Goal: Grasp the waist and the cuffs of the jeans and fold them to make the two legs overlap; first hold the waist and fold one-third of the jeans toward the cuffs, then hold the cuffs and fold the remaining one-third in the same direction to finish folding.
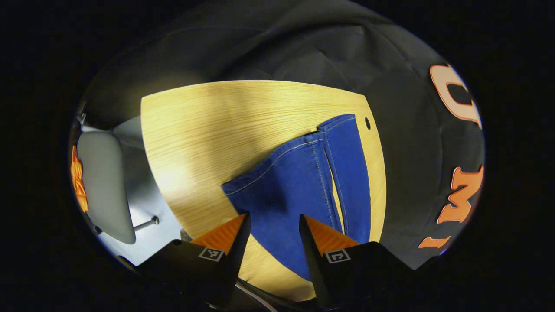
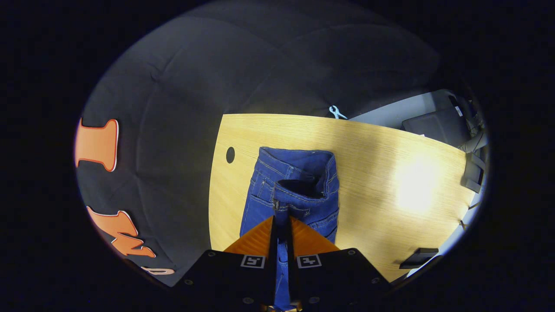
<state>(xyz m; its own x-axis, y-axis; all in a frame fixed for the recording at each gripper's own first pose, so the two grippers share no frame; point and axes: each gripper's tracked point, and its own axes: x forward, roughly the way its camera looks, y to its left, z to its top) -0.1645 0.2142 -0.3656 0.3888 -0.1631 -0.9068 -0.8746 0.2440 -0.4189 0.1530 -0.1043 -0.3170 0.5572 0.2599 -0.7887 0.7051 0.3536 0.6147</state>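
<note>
The jeans [image 1: 303,182] lie on the wooden table [image 1: 208,130], near the edge by the black cloth wall. In the left gripper view the two legs stretch away from the camera, one mostly over the other, with a thin strip of table showing between them and the cuffs [image 1: 336,125] at the far end beside a small round hole [image 1: 367,123] in the tabletop. The left gripper [image 1: 273,221] hovers over the near part of the legs with its jaws wide apart, denim visible between them; whether the tips touch the fabric cannot be told. In the right gripper view the waist [image 2: 299,169] is seen, its band open. The right gripper [image 2: 282,223] has its jaws nearly together, pinching a narrow fold of denim at the fly. A grey chair [image 1: 106,182] stands beside the table.
</note>
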